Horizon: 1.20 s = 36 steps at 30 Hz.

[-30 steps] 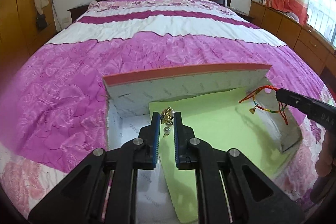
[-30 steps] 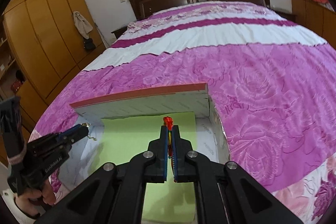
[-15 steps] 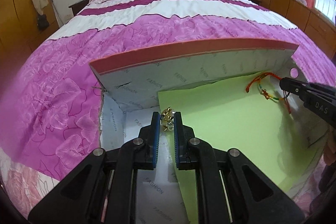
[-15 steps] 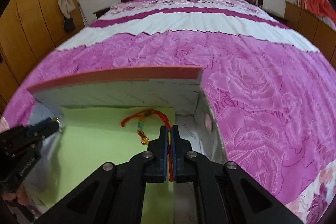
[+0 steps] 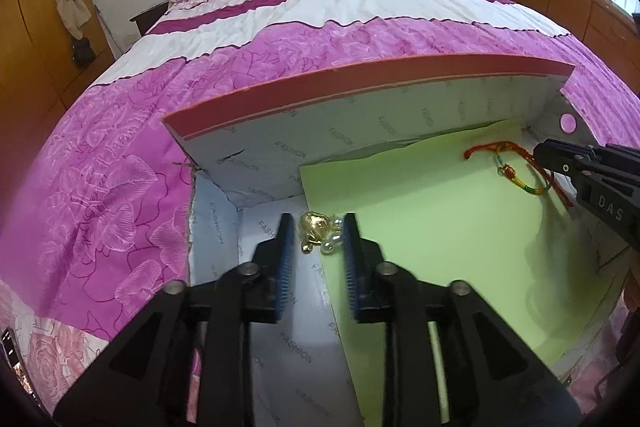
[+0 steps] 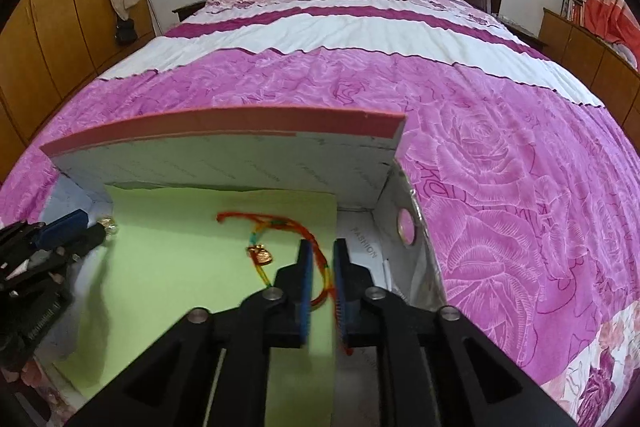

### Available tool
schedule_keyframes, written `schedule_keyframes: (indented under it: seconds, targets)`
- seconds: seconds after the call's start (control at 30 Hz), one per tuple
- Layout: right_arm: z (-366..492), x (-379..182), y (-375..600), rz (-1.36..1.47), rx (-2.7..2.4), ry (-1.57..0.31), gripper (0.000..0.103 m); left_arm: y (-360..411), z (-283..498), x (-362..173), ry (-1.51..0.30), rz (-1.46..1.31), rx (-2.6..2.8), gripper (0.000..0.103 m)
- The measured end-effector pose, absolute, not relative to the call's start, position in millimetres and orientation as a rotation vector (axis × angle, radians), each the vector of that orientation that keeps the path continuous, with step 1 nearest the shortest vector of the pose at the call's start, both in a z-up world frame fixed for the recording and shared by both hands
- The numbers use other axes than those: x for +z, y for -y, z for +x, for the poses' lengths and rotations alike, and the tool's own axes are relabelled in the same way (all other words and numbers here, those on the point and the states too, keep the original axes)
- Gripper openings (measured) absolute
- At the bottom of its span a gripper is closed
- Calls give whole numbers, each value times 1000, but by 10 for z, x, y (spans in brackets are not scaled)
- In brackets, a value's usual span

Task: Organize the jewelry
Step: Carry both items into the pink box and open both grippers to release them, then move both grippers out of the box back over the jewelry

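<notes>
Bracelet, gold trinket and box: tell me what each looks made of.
Bracelet: braided red and multicoloured cord, matte, limp, with a small shiny gold-tone charm.
Gold trinket: glossy gold-coloured metal or plated plastic, with pearl-like beads; glints.
Box: printed cardboard, torn edge, lined with matte green paper.

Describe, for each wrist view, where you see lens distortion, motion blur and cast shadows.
Left wrist view: the box's red top edge bows in a fisheye curve; a soft shadow lies on the green paper under the right claw. Right wrist view: the right claw's blue pads and the red cord bracelet smear with motion blur; the left claw throws a shadow down the paper.
</notes>
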State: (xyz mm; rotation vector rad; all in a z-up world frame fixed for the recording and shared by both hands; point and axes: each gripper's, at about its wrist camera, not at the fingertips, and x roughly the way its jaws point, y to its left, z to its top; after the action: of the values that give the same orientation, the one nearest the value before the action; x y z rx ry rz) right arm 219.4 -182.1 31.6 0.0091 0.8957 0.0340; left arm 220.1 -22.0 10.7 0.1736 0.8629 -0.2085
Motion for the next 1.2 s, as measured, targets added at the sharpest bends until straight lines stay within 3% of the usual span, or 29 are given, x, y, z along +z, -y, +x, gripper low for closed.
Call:
schedule_keyframes:
  seconds: [0.03, 0.1, 0.87, 1.2]
  targets:
    - [2159, 360, 1824, 15, 37, -879, 37, 208, 2191, 119, -863, 164, -202, 34]
    - [2106, 432, 1838, 32, 46, -852, 45, 172, 2178, 144, -858, 139, -197, 38]
    - [1022, 1243, 1983, 152, 157, -687, 46, -88, 1435, 773, -766, 2, -261, 39]
    - [484, 1292, 2051, 169, 162, -684, 48, -137, 1004, 781, -780, -15, -288, 43]
